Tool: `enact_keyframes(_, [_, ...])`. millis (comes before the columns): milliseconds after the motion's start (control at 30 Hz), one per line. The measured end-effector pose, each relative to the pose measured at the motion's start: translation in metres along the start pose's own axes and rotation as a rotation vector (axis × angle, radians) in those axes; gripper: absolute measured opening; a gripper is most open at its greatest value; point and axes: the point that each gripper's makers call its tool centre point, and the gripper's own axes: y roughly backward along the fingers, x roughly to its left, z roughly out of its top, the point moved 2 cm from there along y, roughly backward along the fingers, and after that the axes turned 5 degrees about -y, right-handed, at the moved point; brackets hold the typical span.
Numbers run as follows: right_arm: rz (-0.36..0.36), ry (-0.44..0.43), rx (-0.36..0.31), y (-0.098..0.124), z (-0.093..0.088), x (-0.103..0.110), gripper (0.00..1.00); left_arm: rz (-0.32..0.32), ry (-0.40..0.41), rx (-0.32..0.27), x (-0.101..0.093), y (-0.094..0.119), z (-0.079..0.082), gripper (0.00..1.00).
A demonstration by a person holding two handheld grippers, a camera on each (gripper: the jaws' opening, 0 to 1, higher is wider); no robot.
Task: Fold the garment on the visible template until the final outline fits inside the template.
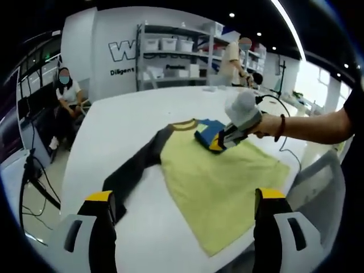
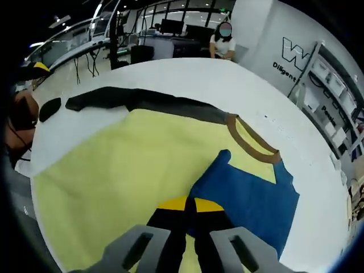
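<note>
Shelving [image 1: 176,54] and seated person [image 1: 67,94] beyond table [image 1: 119,122] — garment [image 1: 219,182] unobstructed

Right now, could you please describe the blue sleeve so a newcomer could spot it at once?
On the white table lies a yellow shirt. Beside its brown collar, the blue sleeve is folded over the yellow body, pinched by the right tool; the other sleeve is dark and stretched out.
</note>
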Motion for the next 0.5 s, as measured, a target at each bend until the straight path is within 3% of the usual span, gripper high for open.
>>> enact_keyframes(500, [0.115,-0.156,-0.070,-0.0016,-0.0028,0.0051,0.01,0.011,-0.004,0.009,-0.0001,-0.0007,-0.0009,0.98])
